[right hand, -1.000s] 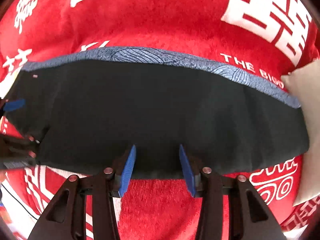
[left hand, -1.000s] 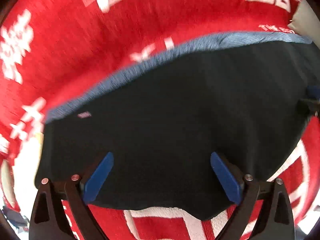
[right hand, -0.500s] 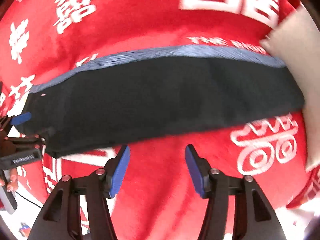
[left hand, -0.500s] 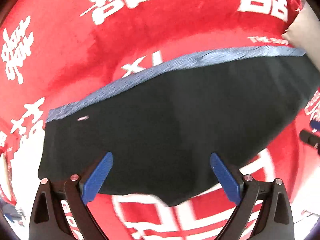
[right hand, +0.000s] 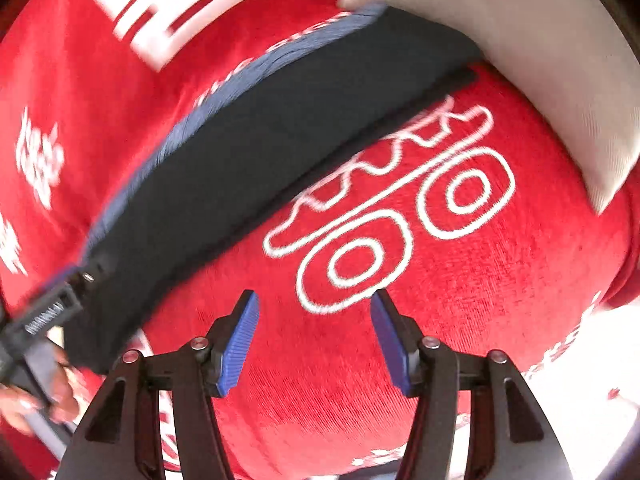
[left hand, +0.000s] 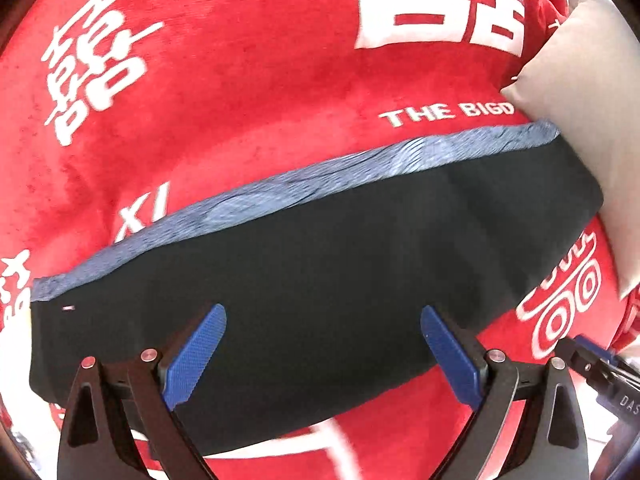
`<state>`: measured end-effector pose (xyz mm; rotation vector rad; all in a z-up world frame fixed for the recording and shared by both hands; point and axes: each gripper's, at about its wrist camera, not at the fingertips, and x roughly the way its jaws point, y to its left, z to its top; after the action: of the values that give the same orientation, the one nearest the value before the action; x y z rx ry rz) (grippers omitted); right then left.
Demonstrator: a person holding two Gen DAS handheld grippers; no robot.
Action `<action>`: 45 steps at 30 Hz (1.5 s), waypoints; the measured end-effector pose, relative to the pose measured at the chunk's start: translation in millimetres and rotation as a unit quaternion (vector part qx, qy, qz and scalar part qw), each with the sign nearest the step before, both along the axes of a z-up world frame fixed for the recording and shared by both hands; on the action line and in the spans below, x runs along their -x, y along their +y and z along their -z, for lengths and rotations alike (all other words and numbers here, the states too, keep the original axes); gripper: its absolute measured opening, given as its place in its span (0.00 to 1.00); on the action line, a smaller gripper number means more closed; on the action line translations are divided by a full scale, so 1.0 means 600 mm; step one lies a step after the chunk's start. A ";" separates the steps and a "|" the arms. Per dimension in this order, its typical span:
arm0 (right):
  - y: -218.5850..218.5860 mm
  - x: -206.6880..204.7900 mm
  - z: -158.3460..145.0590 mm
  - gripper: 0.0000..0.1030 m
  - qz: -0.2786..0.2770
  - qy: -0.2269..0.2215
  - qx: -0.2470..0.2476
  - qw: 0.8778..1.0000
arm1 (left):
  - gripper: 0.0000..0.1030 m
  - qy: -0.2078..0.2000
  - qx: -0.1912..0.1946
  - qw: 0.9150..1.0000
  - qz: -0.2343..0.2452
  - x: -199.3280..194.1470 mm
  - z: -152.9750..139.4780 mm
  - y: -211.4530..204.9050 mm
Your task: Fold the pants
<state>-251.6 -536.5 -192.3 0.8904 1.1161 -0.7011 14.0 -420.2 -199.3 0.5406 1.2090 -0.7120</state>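
Note:
The black pants lie folded into a long flat band on the red blanket, with a blue-grey patterned waistband along the far edge. My left gripper is open and empty, its blue pads over the near edge of the pants. In the right wrist view the pants run diagonally at upper left. My right gripper is open and empty over bare blanket, clear of the pants. The left gripper's body and the hand holding it show at the left edge.
The red blanket with white characters covers the whole surface. A beige pillow lies at the right end of the pants, also at top right in the right wrist view. The right gripper's tip shows at lower right.
My right gripper has opened, let go of the pants' near edge and pulled back to the right over bare blanket. My left gripper stays open and has drawn back a little.

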 end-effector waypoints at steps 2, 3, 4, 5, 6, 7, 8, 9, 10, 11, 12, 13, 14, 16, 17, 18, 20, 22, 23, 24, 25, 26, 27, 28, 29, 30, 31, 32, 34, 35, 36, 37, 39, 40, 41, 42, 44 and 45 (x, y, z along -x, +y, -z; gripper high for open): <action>-0.023 0.021 0.000 0.60 0.034 -0.039 -0.020 0.998 | 0.96 0.007 0.000 1.000 -0.004 0.007 0.006 -0.023; -0.038 0.032 -0.003 0.60 0.055 -0.063 -0.027 0.996 | 0.96 0.011 -0.001 1.000 -0.005 0.011 0.010 -0.032; -0.049 0.041 -0.003 0.60 0.069 -0.077 -0.031 0.994 | 0.96 0.015 -0.003 1.000 -0.006 0.017 0.014 -0.043; -0.066 0.052 -0.003 0.60 0.089 -0.095 -0.033 0.991 | 0.96 0.016 -0.005 1.000 -0.006 0.021 0.016 -0.051; -0.076 0.060 -0.003 0.60 0.103 -0.106 -0.032 0.989 | 0.96 0.017 -0.007 1.000 -0.006 0.026 0.020 -0.059; -0.088 0.066 -0.003 0.61 0.114 -0.116 -0.029 0.986 | 0.96 0.017 -0.008 1.000 -0.006 0.030 0.022 -0.067; -0.100 0.072 -0.003 0.61 0.123 -0.125 -0.026 0.984 | 0.96 0.016 -0.008 1.000 -0.008 0.032 0.024 -0.074; -0.112 0.074 -0.001 0.61 0.129 -0.133 -0.024 0.982 | 0.96 0.014 -0.007 1.000 -0.012 0.034 0.025 -0.080; -0.127 0.077 0.001 0.61 0.133 -0.145 -0.024 0.980 | 0.96 0.014 -0.005 1.000 -0.016 0.035 0.025 -0.085; -0.130 0.076 0.004 0.61 0.135 -0.150 -0.023 0.979 | 0.96 0.015 -0.003 1.000 -0.021 0.035 0.026 -0.091; -0.143 0.077 0.008 0.61 0.136 -0.158 -0.023 0.978 | 0.96 0.017 -0.001 1.000 -0.026 0.034 0.028 -0.098; -0.149 0.077 0.012 0.61 0.137 -0.162 -0.023 0.977 | 0.96 0.021 0.001 0.999 -0.032 0.032 0.031 -0.105; -0.157 0.077 0.020 0.61 0.141 -0.167 -0.025 0.976 | 0.96 0.024 0.001 0.999 -0.036 0.032 0.036 -0.111; -0.168 0.092 0.034 0.61 0.154 -0.181 -0.035 0.971 | 0.96 0.023 -0.002 0.999 -0.042 0.034 0.053 -0.121; -0.174 0.097 0.037 0.61 0.161 -0.191 -0.041 0.967 | 0.96 0.023 -0.011 0.999 -0.042 0.036 0.064 -0.126; -0.180 0.098 0.042 0.61 0.167 -0.204 -0.044 0.964 | 0.96 0.028 -0.021 0.998 -0.043 0.039 0.078 -0.128; -0.187 0.100 0.045 0.61 0.169 -0.218 -0.043 0.960 | 0.99 0.022 -0.013 0.998 -0.052 0.042 0.089 -0.123; -0.194 0.095 0.050 0.61 0.168 -0.229 -0.043 0.958 | 0.99 0.016 -0.003 0.998 -0.052 0.044 0.090 -0.119; -0.197 0.096 0.051 0.61 0.169 -0.236 -0.042 0.956 | 0.99 0.015 -0.001 0.999 -0.051 0.045 0.091 -0.118; -0.203 0.094 0.054 0.61 0.171 -0.244 -0.042 0.954 | 0.99 0.015 0.001 0.999 -0.052 0.045 0.091 -0.117; -0.207 0.089 0.057 0.61 0.171 -0.247 -0.042 0.953 | 0.99 0.014 0.001 0.999 -0.052 0.045 0.092 -0.117; -0.213 0.083 0.059 0.62 0.174 -0.252 -0.038 0.951 | 0.99 0.013 0.002 0.999 -0.052 0.046 0.092 -0.116; -0.217 0.080 0.061 0.62 0.176 -0.256 -0.035 0.950 | 0.99 0.012 0.002 0.999 -0.051 0.046 0.092 -0.116; -0.223 0.074 0.063 0.63 0.179 -0.258 -0.032 0.949 | 0.99 0.011 0.003 0.999 -0.051 0.047 0.092 -0.115; -0.226 0.069 0.063 0.63 0.180 -0.259 -0.030 0.949 | 0.99 0.011 0.004 0.999 -0.052 0.047 0.093 -0.114; -0.228 0.063 0.063 0.63 0.182 -0.259 -0.025 0.948 | 0.99 0.010 0.005 0.999 -0.052 0.048 0.094 -0.114; -0.231 0.057 0.063 0.63 0.182 -0.258 -0.023 0.949 | 0.99 0.008 0.007 0.999 -0.052 0.048 0.093 -0.110; -0.233 0.052 0.064 0.63 0.181 -0.254 -0.023 0.950 | 0.99 0.007 0.008 0.999 -0.052 0.049 0.094 -0.109; -0.239 0.042 0.063 0.56 0.180 -0.238 -0.030 0.954 | 0.99 0.006 0.009 0.999 -0.052 0.050 0.095 -0.107; -0.242 0.037 0.061 0.37 0.180 -0.220 -0.034 0.958 | 0.99 0.006 0.008 0.999 -0.052 0.051 0.094 -0.107; -0.245 0.029 0.058 0.28 0.176 -0.181 -0.033 0.967 | 0.99 0.008 0.005 0.999 -0.053 0.050 0.093 -0.108; -0.247 0.023 0.055 0.21 0.169 -0.159 -0.029 0.972 | 0.99 0.008 -0.002 0.999 -0.054 0.049 0.089 -0.111; -0.243 0.016 0.042 0.18 0.153 -0.143 -0.015 0.978 | 0.95 0.002 0.004 0.999 -0.053 0.049 0.072 -0.113; -0.240 0.012 0.033 0.16 0.139 -0.134 -0.002 0.981 | 0.93 -0.005 0.013 0.999 -0.049 0.052 0.059 -0.114; -0.234 0.003 0.018 0.15 0.121 -0.127 0.016 0.984 | 0.93 -0.007 0.023 0.999 -0.042 0.054 0.050 -0.117; -0.226 -0.007 -0.001 0.15 0.100 -0.125 0.036 0.986 | 0.93 -0.011 0.032 0.999 -0.033 0.059 0.043 -0.120; -0.209 -0.027 -0.036 0.14 0.061 -0.125 0.070 0.988 | 0.93 -0.024 0.026 0.999 -0.014 0.068 0.049 -0.127; -0.202 -0.033 -0.048 0.14 0.047 -0.124 0.082 0.988 | 0.93 -0.014 0.007 1.000 -0.005 0.072 0.071 -0.135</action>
<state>-231.6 -658.0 -163.7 0.8677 0.7878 -0.7268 -29.2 -500.9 -242.1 0.5306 1.1792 -0.7026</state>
